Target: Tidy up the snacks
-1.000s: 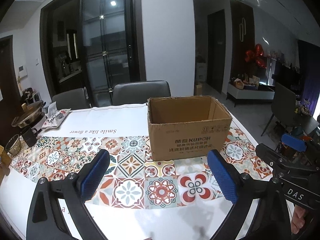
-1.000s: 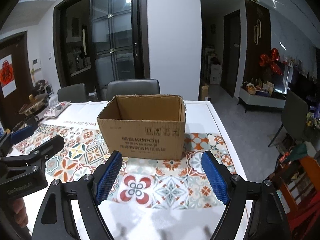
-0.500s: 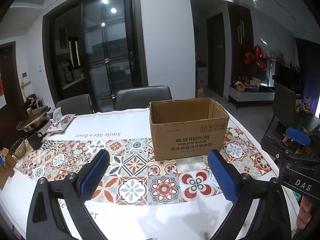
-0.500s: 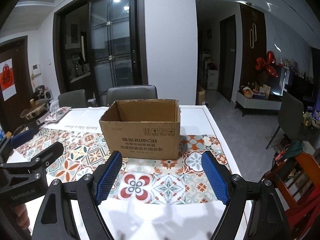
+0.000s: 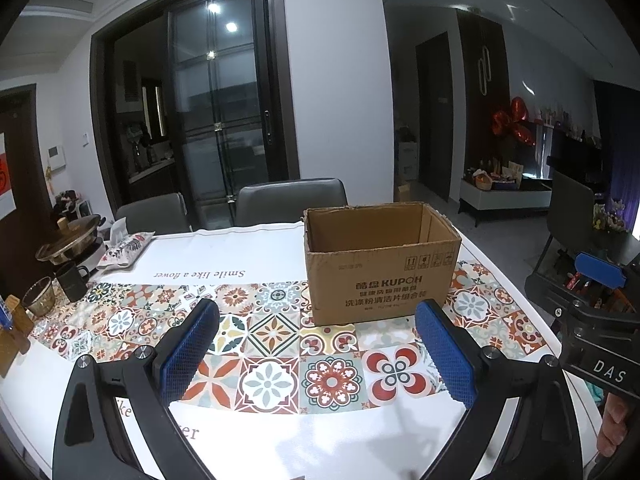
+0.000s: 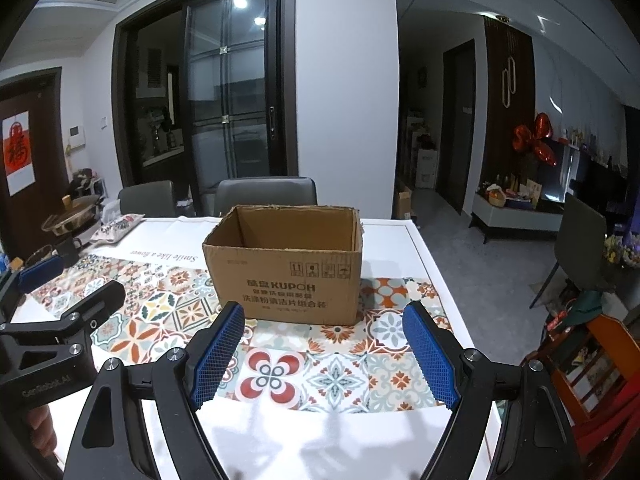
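An open brown cardboard box (image 5: 380, 264) marked KUPON stands upright on the tiled table runner; it also shows in the right wrist view (image 6: 286, 266). What is inside is hidden. A patterned snack packet (image 5: 126, 246) lies at the table's far left, also in the right wrist view (image 6: 116, 227). My left gripper (image 5: 316, 354) is open and empty, above the table in front of the box. My right gripper (image 6: 324, 350) is open and empty, to its right at about the same distance from the box.
A pot (image 5: 70, 238), a black mug (image 5: 72, 280) and a glass bowl (image 5: 38, 300) stand at the table's left edge. Two grey chairs (image 5: 290, 200) are behind the table. An orange chair (image 6: 592, 364) stands off the table's right edge.
Both grippers have tilted up and drawn back a little from the box. Both stay open and empty.
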